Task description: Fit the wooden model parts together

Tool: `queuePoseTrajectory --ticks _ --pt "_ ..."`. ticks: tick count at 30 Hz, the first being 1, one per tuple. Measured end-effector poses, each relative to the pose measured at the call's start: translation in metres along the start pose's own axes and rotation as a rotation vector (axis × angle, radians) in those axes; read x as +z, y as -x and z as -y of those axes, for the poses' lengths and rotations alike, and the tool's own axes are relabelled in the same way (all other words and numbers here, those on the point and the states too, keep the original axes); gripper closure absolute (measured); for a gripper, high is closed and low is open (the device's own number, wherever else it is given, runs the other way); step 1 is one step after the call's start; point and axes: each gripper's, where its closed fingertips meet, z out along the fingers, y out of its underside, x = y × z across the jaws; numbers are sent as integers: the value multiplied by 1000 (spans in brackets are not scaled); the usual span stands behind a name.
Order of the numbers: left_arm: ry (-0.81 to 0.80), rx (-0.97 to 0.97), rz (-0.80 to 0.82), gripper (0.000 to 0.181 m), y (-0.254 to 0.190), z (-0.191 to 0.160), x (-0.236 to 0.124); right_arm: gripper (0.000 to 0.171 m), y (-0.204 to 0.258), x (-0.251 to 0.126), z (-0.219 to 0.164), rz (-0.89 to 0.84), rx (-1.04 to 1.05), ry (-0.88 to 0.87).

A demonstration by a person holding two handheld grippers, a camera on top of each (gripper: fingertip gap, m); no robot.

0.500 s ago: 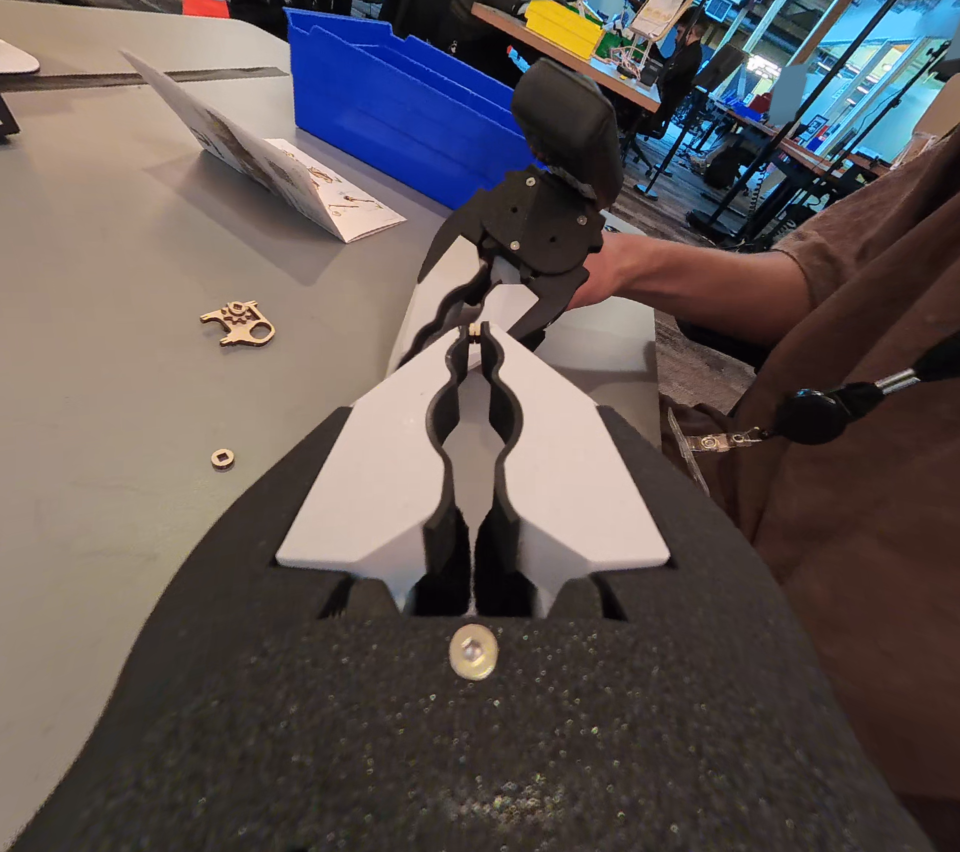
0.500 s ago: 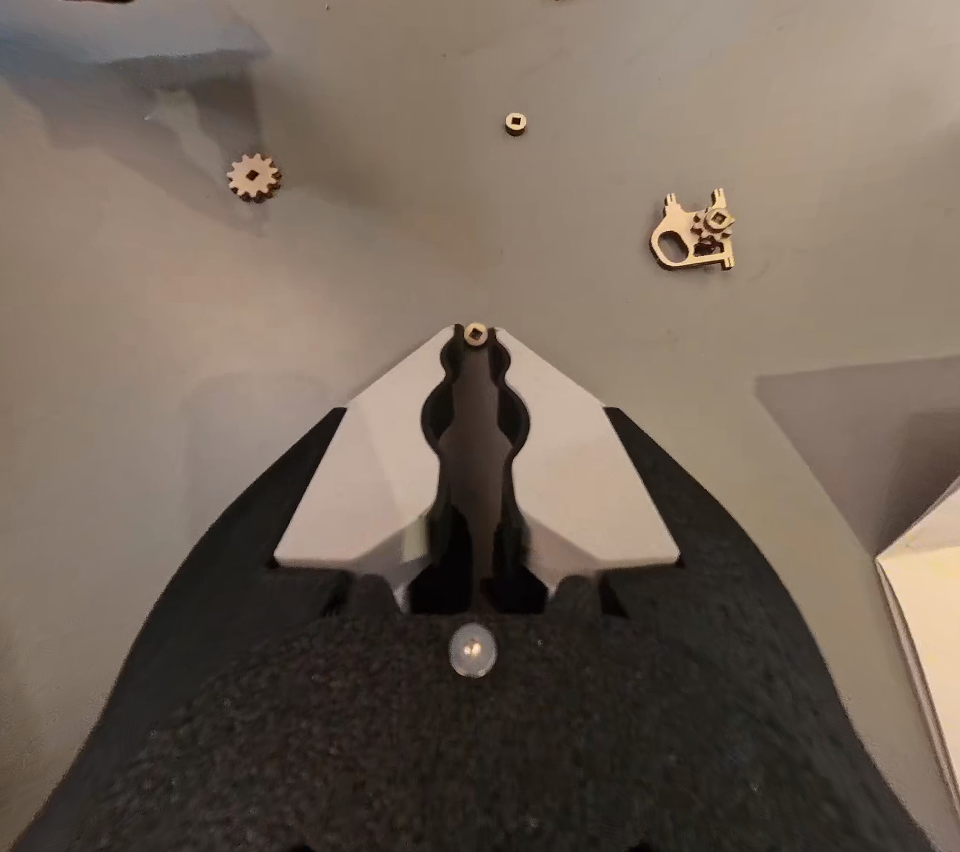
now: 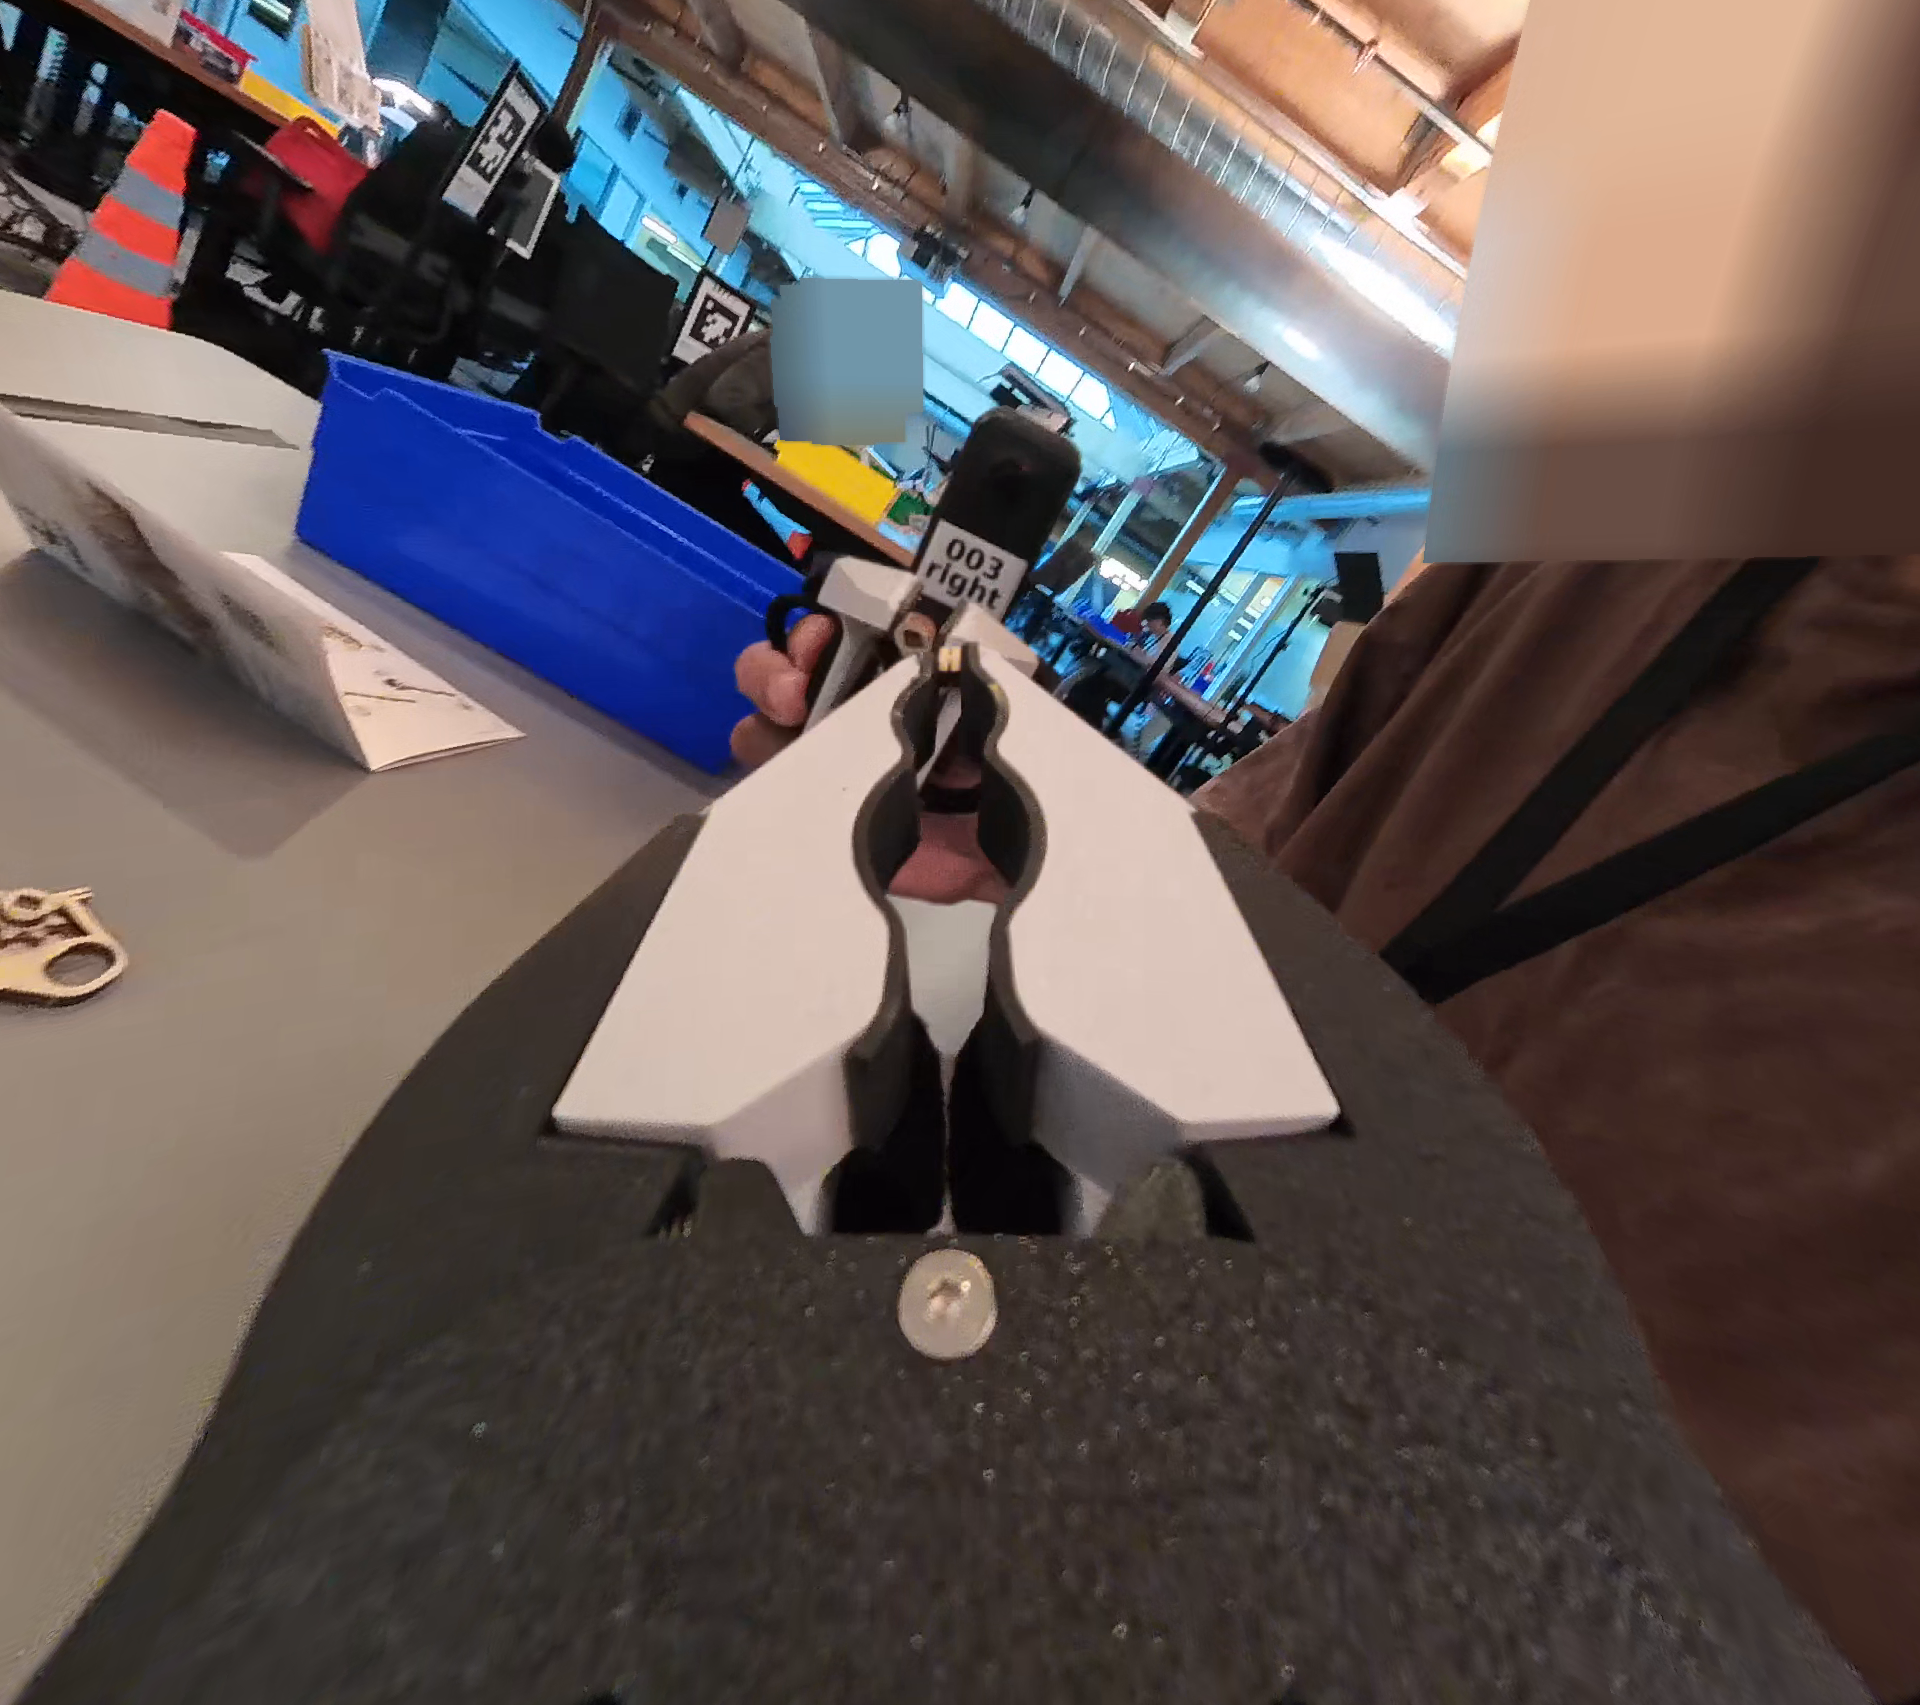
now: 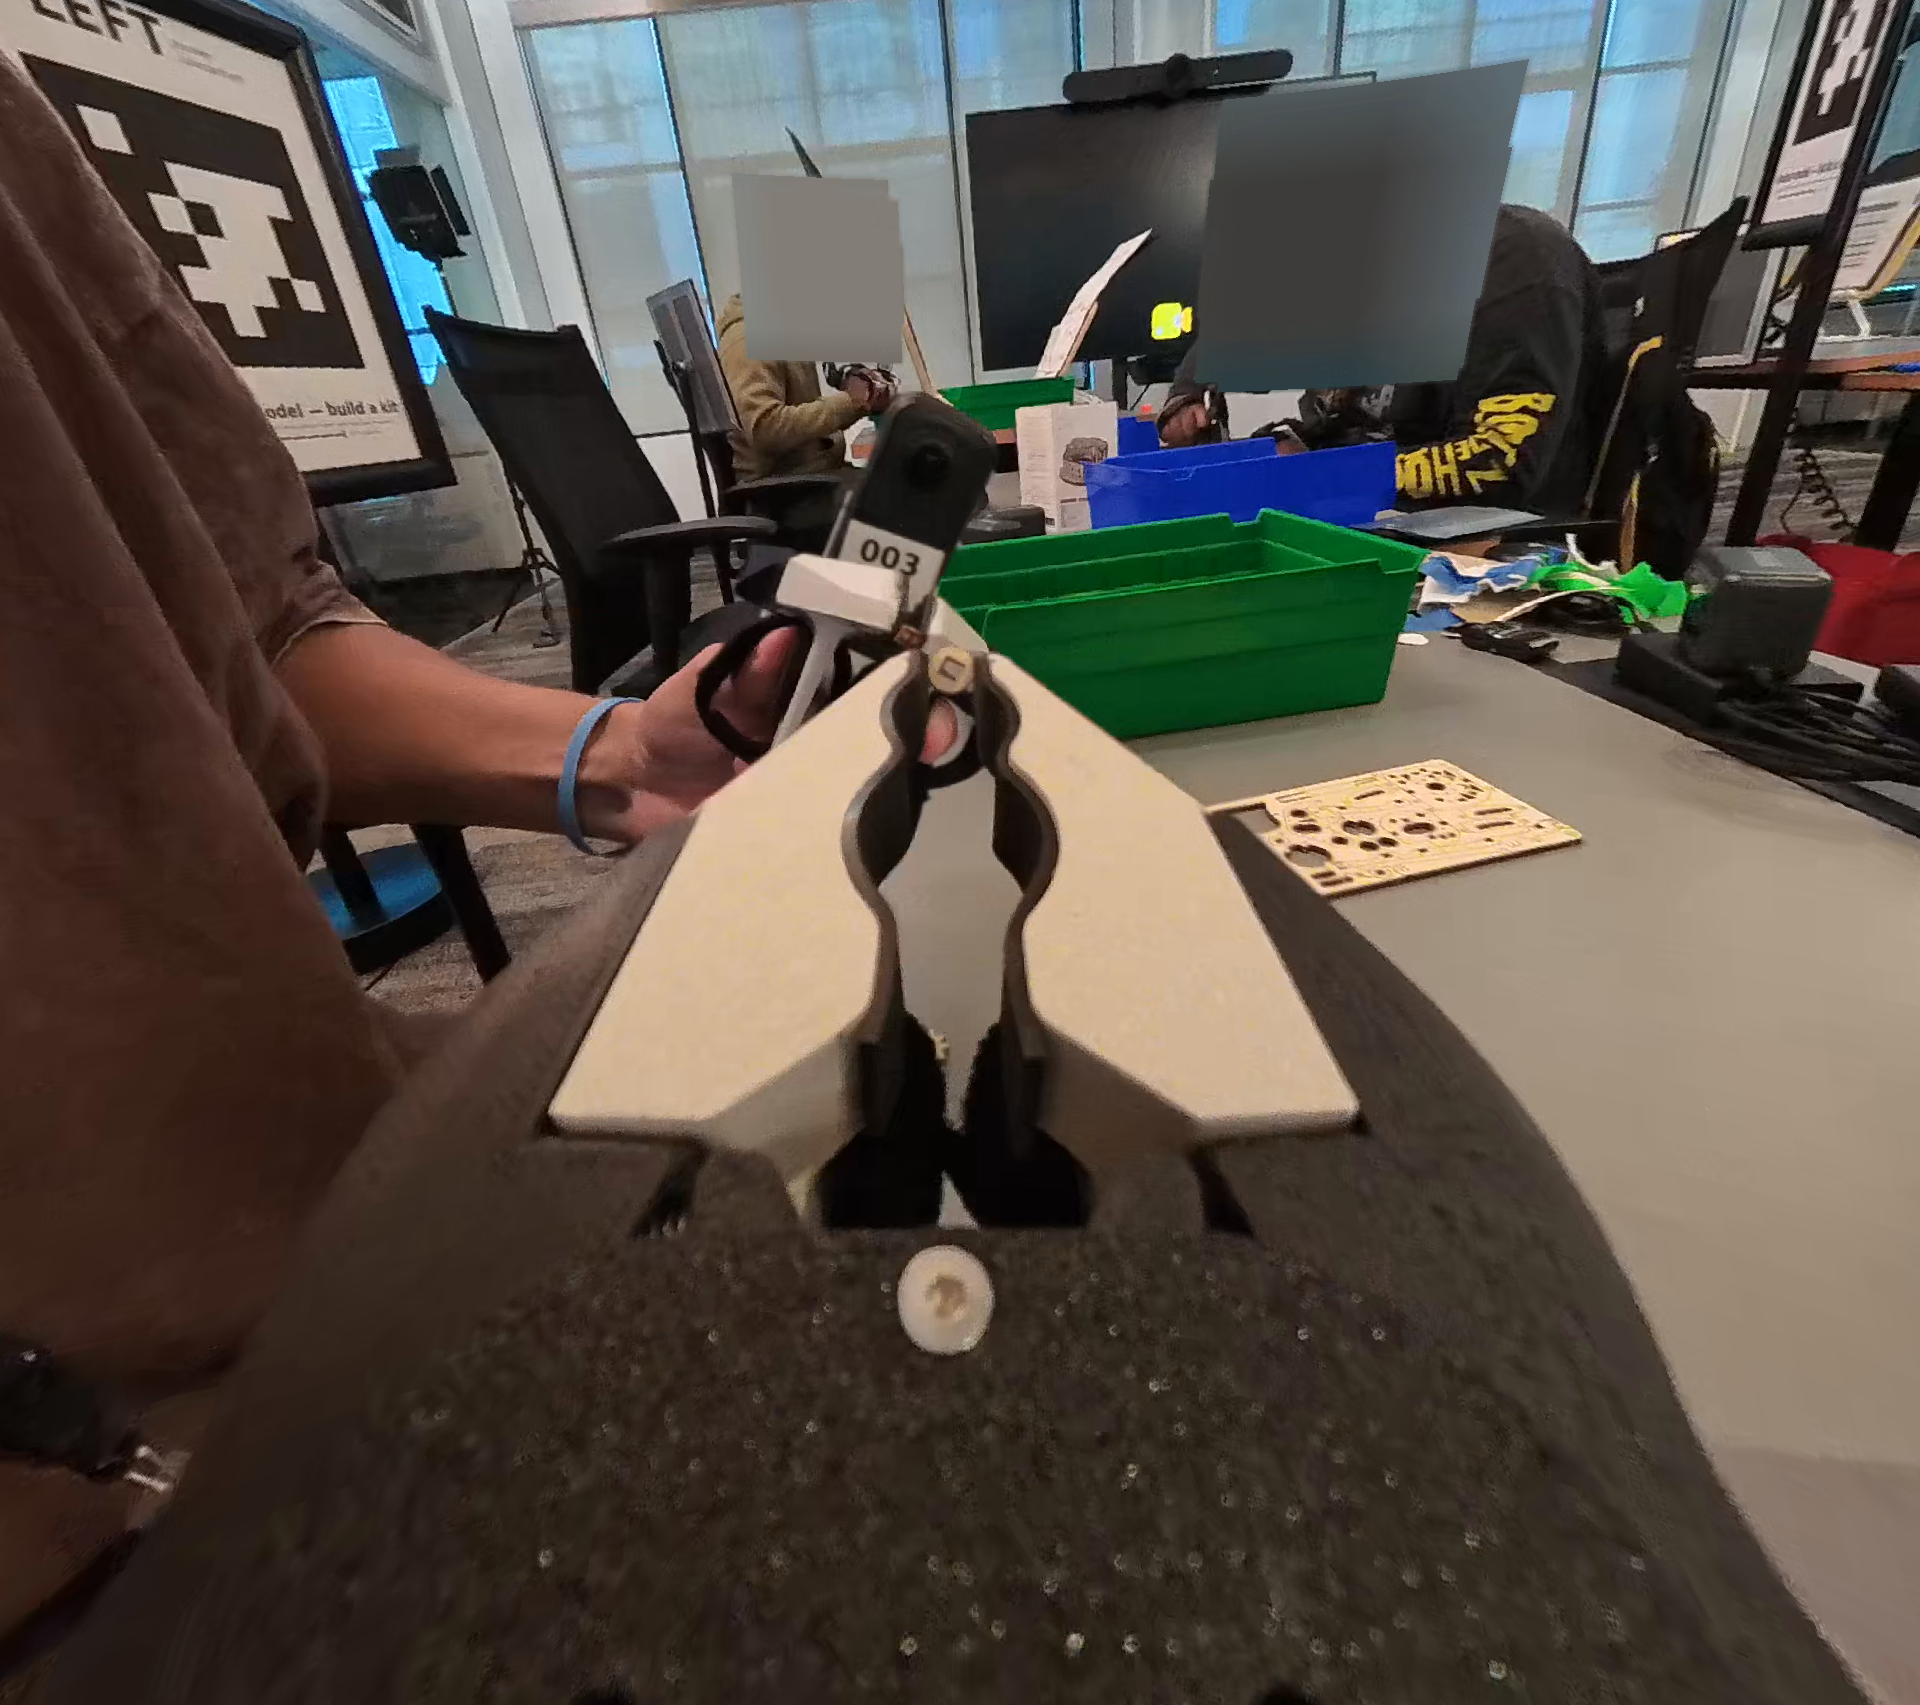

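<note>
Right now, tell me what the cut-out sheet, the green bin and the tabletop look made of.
Sheet: thin pale plywood, probably laser-cut; dark edges and punched-out holes show. Green bin: moulded plastic, smooth with a slight sheen, uniform colour. Tabletop: flat matte grey, likely laminate; the core cannot be told.

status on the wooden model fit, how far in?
Early. Done: one sub-assembly lies on the table. In hand: left gripper and right gripper are tip to tip in the air, jaws shut on a small wooden piece and a wooden washer. Left: mating these; the parts sheet holds more.
</note>
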Motion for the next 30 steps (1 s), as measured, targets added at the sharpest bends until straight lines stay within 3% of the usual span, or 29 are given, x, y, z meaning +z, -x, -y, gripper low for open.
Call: queuePoseTrajectory --ticks 15,25,30 --pt "-25 -3 -18 180 -5 -1 5 164 13 9 4 28 51 -37" --pt "-68 13 12 180 -5 1 10 163 11 6 8 100 335 -175" --pt "-57 66 61 180 -6 2 12 164 12 4 8 96 358 -201"
